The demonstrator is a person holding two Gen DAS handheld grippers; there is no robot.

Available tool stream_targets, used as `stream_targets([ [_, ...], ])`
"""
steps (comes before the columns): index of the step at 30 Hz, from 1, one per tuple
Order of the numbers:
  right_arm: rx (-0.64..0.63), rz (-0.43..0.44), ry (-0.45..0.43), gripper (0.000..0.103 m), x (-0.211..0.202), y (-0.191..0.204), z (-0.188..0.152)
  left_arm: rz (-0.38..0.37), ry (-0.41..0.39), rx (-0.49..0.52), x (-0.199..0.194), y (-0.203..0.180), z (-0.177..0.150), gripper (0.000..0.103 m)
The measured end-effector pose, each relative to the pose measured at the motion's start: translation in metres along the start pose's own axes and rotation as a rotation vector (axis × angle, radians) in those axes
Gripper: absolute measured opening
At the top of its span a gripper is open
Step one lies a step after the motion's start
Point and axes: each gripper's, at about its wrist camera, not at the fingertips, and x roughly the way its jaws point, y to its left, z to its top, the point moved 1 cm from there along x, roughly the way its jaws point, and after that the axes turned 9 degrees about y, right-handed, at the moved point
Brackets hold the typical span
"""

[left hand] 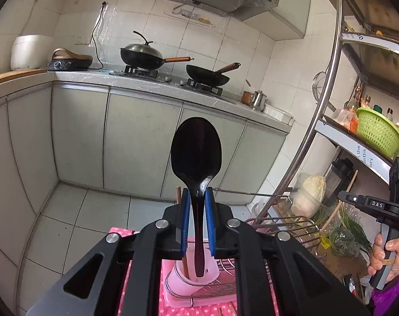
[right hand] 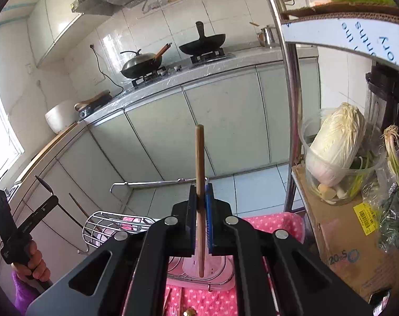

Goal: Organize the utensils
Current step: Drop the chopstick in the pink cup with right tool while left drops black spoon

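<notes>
Left wrist view: left gripper (left hand: 197,221), jaws clamped on one black spoon (left hand: 196,155), bowl up at 12 o'clock, handle tip down in one translucent cup (left hand: 185,280) that also holds a brown stick. Cup stands in one wire rack (left hand: 283,226) on pink dotted cloth (left hand: 120,233). Right gripper (right hand: 200,220), jaws pinching one wooden chopstick (right hand: 200,158), upright over the cup (right hand: 215,266). Beyond: two woks (left hand: 141,58) on the stove; one green basket (left hand: 378,134) at 3 o'clock.
</notes>
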Motion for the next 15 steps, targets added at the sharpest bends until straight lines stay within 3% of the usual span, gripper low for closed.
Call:
stream_targets([
  [6, 0.019, -0.005, 0.094, 0.007, 0.036, -0.003, -0.018, 0.027, 0.118, 0.009, 0.033, 0.003, -0.020, 0.011],
  [15, 0.010, -0.034, 0.121, 0.007, 0.050, -0.002, -0.033, 0.048, 0.216, -0.060, 0.062, 0.022, -0.038, 0.011],
])
